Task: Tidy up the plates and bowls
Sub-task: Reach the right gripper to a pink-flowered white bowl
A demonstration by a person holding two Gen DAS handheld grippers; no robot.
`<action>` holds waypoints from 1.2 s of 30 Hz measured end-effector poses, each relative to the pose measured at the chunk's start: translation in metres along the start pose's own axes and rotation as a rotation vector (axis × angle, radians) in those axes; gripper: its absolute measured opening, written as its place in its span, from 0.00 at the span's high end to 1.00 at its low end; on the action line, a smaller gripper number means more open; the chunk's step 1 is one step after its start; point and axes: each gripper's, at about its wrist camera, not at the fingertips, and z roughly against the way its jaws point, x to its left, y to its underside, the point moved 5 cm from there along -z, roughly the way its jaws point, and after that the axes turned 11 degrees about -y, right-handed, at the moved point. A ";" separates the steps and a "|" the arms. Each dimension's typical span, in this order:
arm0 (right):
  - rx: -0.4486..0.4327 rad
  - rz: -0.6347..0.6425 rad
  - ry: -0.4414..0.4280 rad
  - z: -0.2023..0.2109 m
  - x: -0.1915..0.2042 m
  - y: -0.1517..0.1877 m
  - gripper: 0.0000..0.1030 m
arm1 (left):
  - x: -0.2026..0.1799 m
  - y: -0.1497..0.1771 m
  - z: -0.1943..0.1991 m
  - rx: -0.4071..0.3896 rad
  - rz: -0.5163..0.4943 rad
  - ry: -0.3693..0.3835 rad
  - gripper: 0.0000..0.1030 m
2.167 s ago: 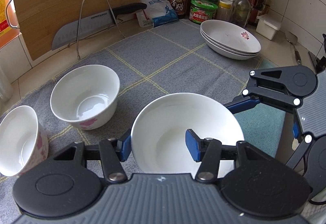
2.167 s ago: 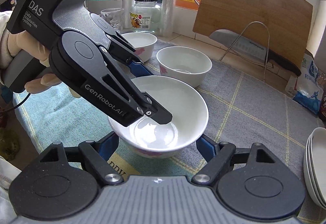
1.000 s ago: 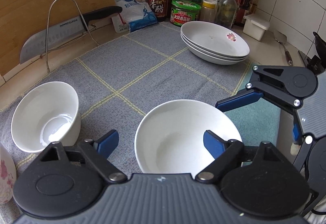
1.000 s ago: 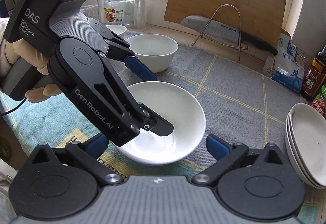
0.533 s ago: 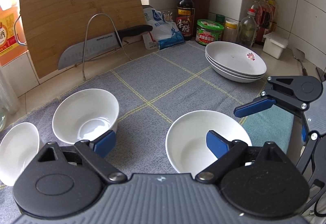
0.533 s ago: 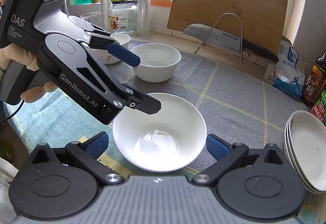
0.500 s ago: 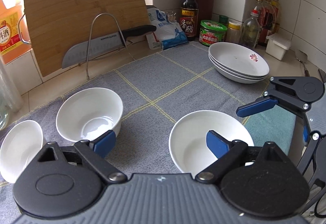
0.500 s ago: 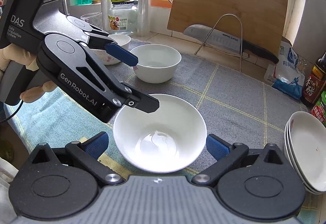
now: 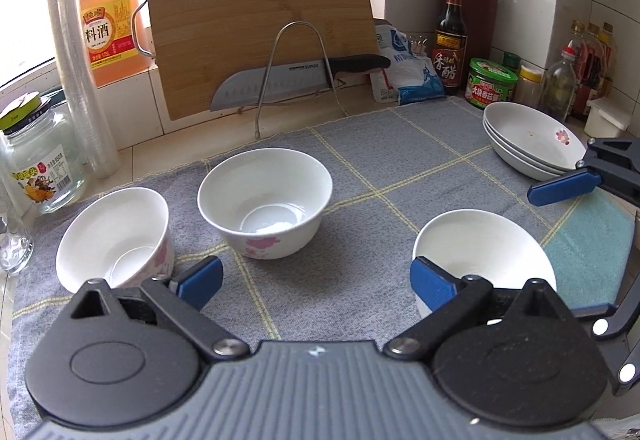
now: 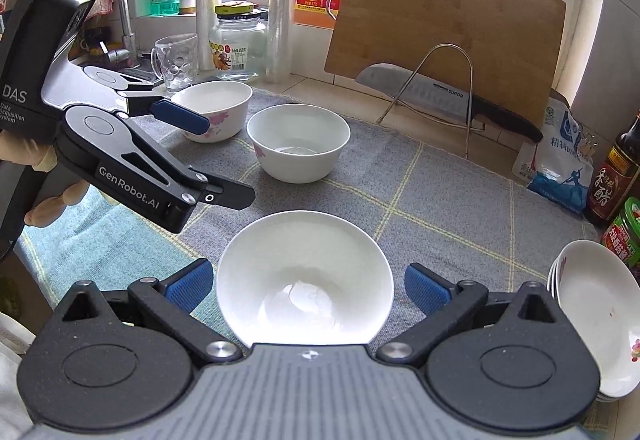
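Three white bowls stand on the grey mat (image 9: 400, 143): a flowered one at the left (image 9: 112, 236), a middle one (image 9: 266, 199) and a near one (image 9: 484, 248). A stack of shallow plates (image 9: 532, 143) sits at the far right. My left gripper (image 9: 316, 282) hovers over bare mat; its jaws are opening and nothing is between them. In the right wrist view it (image 10: 212, 155) hangs left of the near bowl (image 10: 304, 288), held by a gloved hand. My right gripper (image 10: 308, 288) straddles that bowl, open, with a small gap at each pad.
A cutting board (image 9: 256, 11) and a knife (image 9: 280, 83) on a wire rack stand behind the mat. A glass jar (image 9: 36, 159), a mug (image 10: 174, 59) and an orange jug (image 9: 108, 11) are at the back left, sauce bottles and jars at the back right. A teal cloth (image 9: 588, 248) lies under the mat's near right edge.
My left gripper let go of the near bowl, widened its jaws and swung left toward the other two bowls. The right gripper stayed around the near bowl.
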 end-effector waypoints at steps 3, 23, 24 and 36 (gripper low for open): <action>0.002 -0.004 -0.008 -0.002 -0.003 -0.004 0.00 | 0.002 0.004 0.000 0.004 0.006 -0.007 0.03; 0.048 0.042 -0.088 -0.033 -0.030 -0.050 0.00 | 0.012 0.002 -0.028 -0.008 0.039 -0.129 0.03; 0.051 0.046 -0.099 -0.036 -0.032 -0.053 0.00 | 0.012 0.002 -0.031 -0.003 0.044 -0.130 0.03; 0.105 0.104 -0.192 -0.084 -0.052 -0.093 0.00 | 0.012 -0.008 -0.055 0.009 0.067 -0.146 0.03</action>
